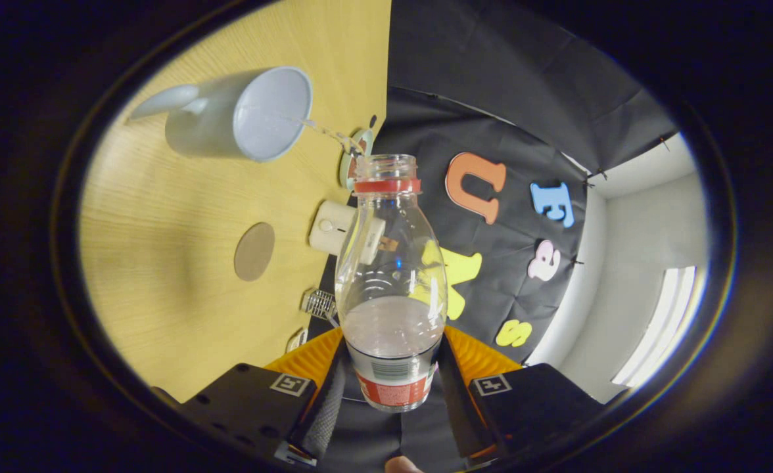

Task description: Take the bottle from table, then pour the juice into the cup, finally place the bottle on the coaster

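My gripper (392, 368) is shut on a clear plastic bottle (390, 276) with a red neck ring and a red label, both fingers pressing on its lower body. The view is rolled sideways, so the bottle is tipped over the wooden table (156, 263). A thin stream of clear liquid (324, 131) runs from the bottle's open mouth into the pale grey cup (242, 115), which stands just beyond the mouth. Some liquid still lies in the bottle's base. A round brown coaster (254, 251) lies flat on the table, beside the bottle and nearer to my fingers than the cup.
A white box-like object (329, 226) sits at the table's back edge behind the bottle. A small round pale green item (355, 154) rests near the cup. A small clear ribbed object (319, 303) and another small piece lie at the table's edge by the left finger.
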A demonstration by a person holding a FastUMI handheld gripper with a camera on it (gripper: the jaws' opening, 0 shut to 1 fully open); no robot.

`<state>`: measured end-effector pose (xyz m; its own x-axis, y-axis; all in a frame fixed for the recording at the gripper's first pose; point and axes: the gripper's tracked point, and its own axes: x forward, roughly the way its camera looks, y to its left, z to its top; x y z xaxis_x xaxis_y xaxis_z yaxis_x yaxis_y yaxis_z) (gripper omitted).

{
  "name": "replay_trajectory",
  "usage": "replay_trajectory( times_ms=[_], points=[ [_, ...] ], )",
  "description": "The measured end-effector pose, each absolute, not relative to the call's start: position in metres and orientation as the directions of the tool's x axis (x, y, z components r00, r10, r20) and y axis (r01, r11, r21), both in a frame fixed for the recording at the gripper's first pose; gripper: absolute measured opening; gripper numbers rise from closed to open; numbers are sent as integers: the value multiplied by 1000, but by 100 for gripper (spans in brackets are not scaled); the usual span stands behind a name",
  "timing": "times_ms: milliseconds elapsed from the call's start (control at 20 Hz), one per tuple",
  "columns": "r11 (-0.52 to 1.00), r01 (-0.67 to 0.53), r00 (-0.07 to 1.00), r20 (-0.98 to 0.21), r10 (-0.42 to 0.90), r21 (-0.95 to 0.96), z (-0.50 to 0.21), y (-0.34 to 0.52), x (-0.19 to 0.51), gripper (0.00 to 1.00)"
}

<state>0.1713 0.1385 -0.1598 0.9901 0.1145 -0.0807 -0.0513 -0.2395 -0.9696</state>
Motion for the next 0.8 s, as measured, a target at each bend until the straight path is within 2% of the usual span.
replay_trajectory(
  times_ms=[800],
  points=[
    [-312,-22,989,-66,131,-950,-148,148,175,75]
  ],
)
